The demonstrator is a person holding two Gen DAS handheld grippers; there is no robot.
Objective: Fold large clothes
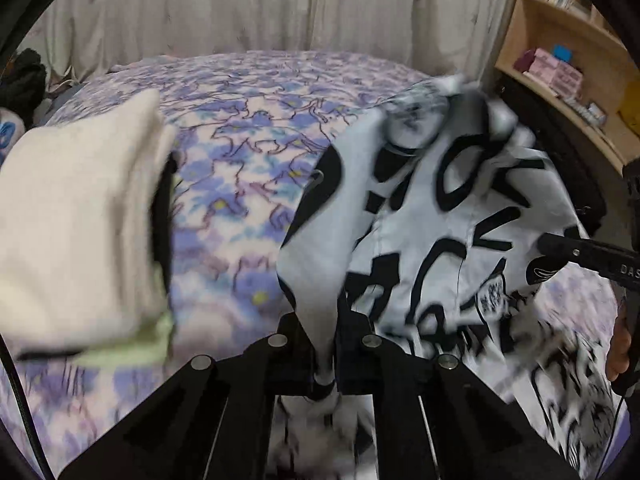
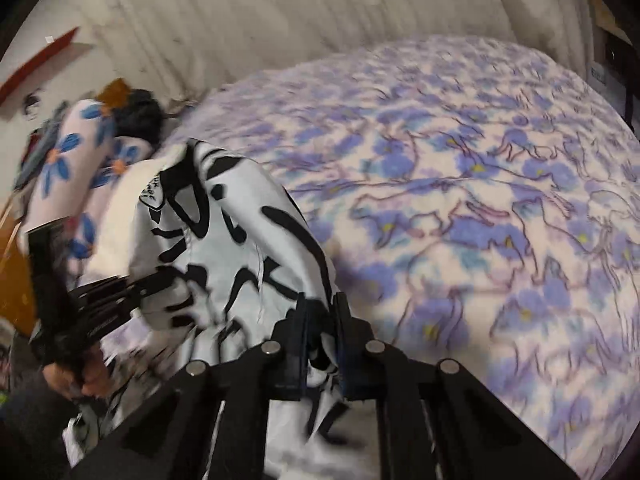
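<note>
A white garment with bold black lettering [image 1: 440, 232] hangs bunched above the bed. My left gripper [image 1: 324, 364] is shut on a fold of it. My right gripper [image 2: 320, 344] is shut on another part of the same garment [image 2: 224, 248]. In the left wrist view the right gripper [image 1: 560, 248] shows at the right edge, against the cloth. In the right wrist view the left gripper [image 2: 100, 300] and the hand holding it show at the lower left. Both views are blurred.
The bed has a purple and blue floral blanket [image 1: 248, 168] [image 2: 480, 200]. A folded cream garment [image 1: 80, 224] lies at its left. A wooden shelf [image 1: 568, 60] stands at the right. Curtains [image 1: 240, 4] hang behind. A blue-flowered pillow [image 2: 72, 160] lies at the far left.
</note>
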